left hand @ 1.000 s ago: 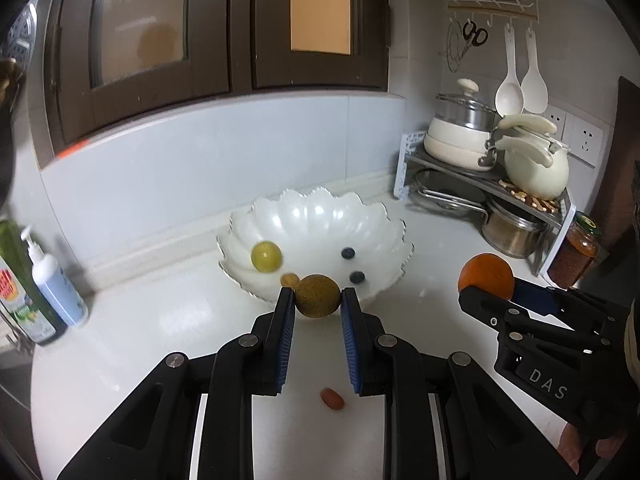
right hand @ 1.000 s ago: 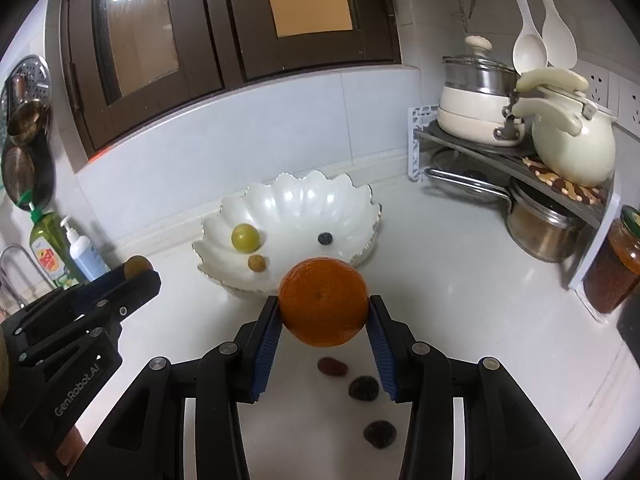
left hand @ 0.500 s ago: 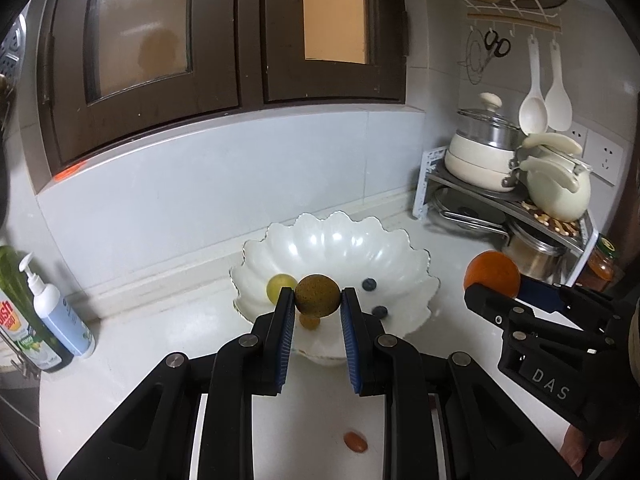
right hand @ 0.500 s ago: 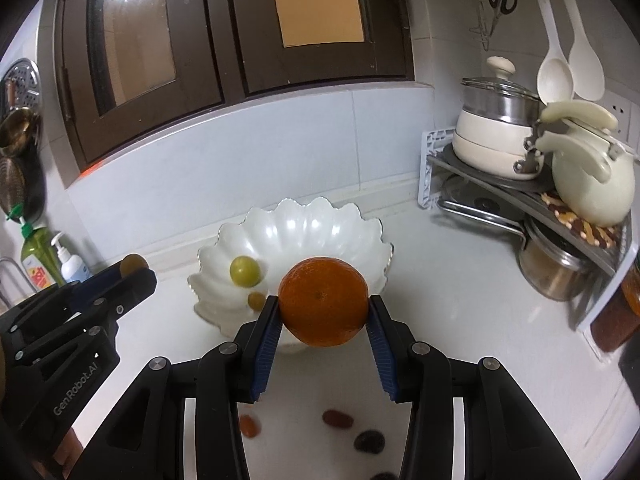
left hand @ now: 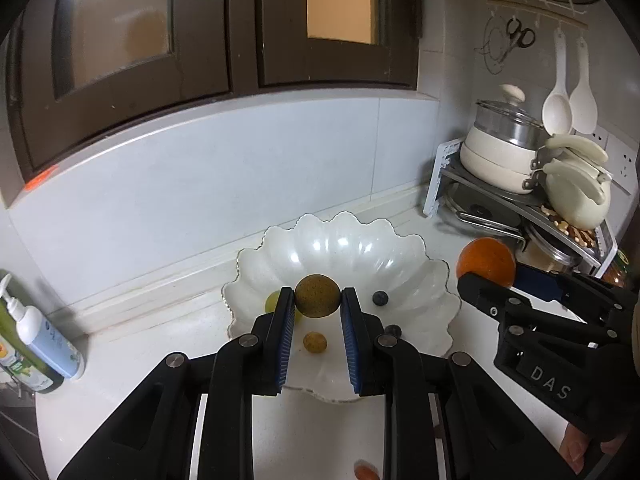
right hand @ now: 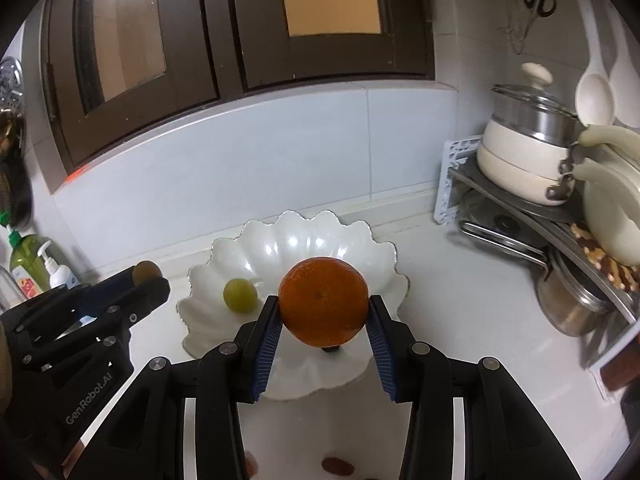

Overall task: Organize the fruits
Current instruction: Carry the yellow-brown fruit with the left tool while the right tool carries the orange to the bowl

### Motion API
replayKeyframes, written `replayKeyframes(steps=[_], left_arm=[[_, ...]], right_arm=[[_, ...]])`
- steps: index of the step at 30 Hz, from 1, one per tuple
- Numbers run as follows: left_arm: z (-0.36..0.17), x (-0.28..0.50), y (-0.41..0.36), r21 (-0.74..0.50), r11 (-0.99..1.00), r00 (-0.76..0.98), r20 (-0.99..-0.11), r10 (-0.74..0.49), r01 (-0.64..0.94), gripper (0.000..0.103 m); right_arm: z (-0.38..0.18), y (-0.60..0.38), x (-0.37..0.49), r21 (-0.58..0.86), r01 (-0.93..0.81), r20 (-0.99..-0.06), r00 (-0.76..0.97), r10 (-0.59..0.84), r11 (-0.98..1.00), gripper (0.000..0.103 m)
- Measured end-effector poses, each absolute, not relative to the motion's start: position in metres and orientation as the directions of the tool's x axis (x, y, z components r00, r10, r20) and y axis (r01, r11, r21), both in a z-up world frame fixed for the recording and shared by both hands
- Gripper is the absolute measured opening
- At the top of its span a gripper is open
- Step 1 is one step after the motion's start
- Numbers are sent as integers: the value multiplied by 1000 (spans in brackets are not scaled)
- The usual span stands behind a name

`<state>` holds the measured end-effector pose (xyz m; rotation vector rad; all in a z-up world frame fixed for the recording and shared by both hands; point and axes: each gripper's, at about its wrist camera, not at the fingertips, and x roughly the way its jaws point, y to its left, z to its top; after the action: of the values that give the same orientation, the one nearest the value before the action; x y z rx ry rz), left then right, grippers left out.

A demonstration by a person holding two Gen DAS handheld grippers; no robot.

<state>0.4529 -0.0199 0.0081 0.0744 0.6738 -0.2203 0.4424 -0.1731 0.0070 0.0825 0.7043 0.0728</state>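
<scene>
White kitchen counter [left hand: 168, 344], scalloped white bowl [left hand: 400, 252] at centre. Left gripper [left hand: 317, 300] clamped on brownish-green fruit [left hand: 317, 295], held over bowl's 7 o'clock part. Right gripper [right hand: 323, 314] clamped on orange [right hand: 323, 306], over bowl's 5 o'clock edge. Green grape [right hand: 239, 295] inside at 9 o'clock.

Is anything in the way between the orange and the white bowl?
Nothing visible blocks it. The right gripper holds the orange over the bowl, whose middle looks free; a green grape lies off to the left inside.
</scene>
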Motion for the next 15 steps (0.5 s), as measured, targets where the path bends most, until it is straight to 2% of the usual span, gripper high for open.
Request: replayKeyframes(steps=[15], left_arm=[[-15,531,-31,-5,969,651,-739,-171,248,24]], right_arm=[[-23,-177,526,76,-33,-761,644,80,997,44]])
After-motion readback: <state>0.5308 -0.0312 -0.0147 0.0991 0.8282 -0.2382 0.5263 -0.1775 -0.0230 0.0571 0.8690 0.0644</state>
